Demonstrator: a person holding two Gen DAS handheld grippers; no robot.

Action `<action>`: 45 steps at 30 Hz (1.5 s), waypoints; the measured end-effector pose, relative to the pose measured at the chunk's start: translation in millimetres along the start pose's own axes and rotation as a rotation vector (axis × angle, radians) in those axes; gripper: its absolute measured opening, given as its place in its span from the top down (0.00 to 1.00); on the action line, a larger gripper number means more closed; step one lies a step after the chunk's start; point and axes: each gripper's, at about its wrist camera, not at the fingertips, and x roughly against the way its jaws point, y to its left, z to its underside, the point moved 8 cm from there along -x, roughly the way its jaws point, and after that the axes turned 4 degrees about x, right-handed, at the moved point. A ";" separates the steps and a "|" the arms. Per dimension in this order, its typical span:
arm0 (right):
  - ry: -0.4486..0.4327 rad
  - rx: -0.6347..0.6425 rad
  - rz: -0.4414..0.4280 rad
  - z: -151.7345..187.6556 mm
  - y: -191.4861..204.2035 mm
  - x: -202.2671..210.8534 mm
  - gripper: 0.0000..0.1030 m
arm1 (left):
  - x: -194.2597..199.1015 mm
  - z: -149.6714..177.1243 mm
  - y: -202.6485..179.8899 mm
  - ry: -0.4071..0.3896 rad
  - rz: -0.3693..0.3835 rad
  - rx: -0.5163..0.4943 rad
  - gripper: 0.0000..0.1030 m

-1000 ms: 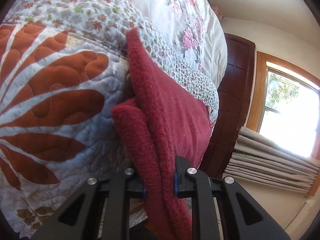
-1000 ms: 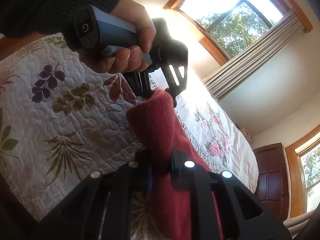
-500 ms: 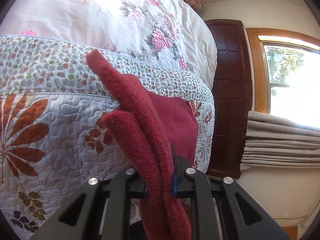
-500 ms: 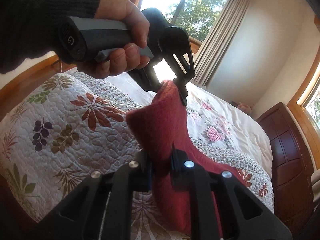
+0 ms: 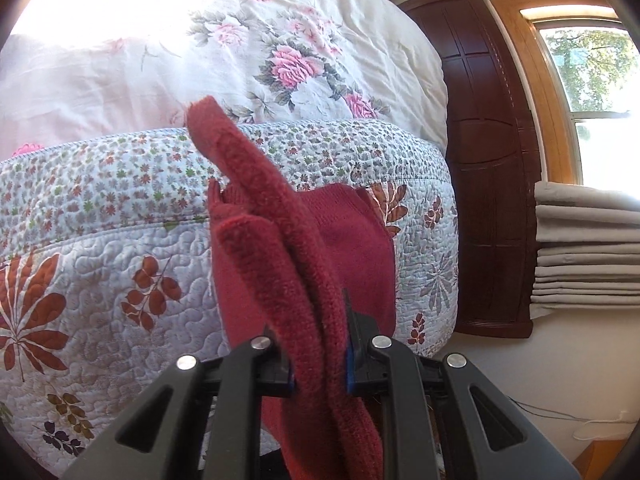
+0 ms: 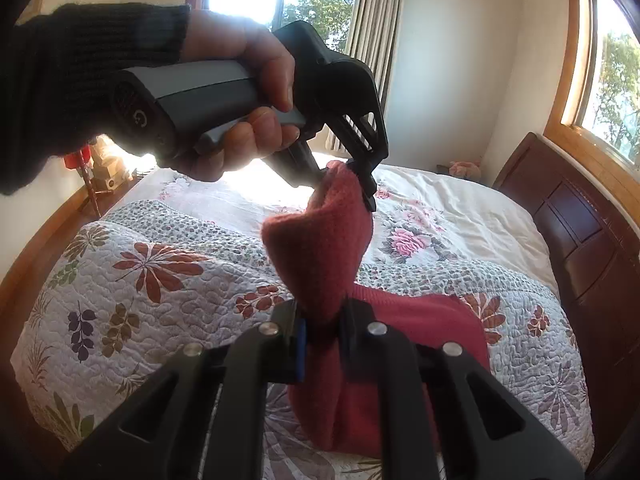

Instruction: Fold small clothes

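Both grippers are clamped on one red knit garment [image 5: 348, 248] held up over the bed. My left gripper [image 5: 319, 372] pinches a thick folded edge between its pads; from there two fuzzy folds run up and away from the fingers toward the floral duvet [image 5: 256, 52], while the rest of the garment hangs down to the quilt [image 5: 120, 248] just behind. In the right wrist view, my left hand [image 6: 244, 96], in a dark sleeve [image 6: 80, 64], grips that gripper's handle, and its tips bite the top corner of the garment [image 6: 320, 252]. My right gripper [image 6: 322, 340] is pressed shut on a lower bunch of the same edge, so the cloth stretches as a taut band between the two, its lower part resting on the quilt [image 6: 160, 296], with the dark headboard [image 6: 592, 248] at right.
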 end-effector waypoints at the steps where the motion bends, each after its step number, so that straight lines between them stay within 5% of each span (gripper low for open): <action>1: -0.001 -0.009 0.005 0.9 -6.9 2.0 0.90 | -4.3 -0.5 -6.5 0.003 -0.013 -0.008 0.84; 22: 0.000 -0.393 -0.061 70.8 -142.9 -3.3 0.91 | -122.6 -7.4 -96.8 0.085 -0.230 -0.087 0.84; 39: 0.068 -0.732 -0.260 155.5 -203.1 -31.6 0.91 | -209.2 1.1 -119.9 0.040 -0.495 -0.149 0.84; 45: 0.118 -0.898 -0.382 193.3 -212.7 -49.0 0.91 | -211.4 -6.7 -132.1 -0.088 -0.455 -0.146 0.60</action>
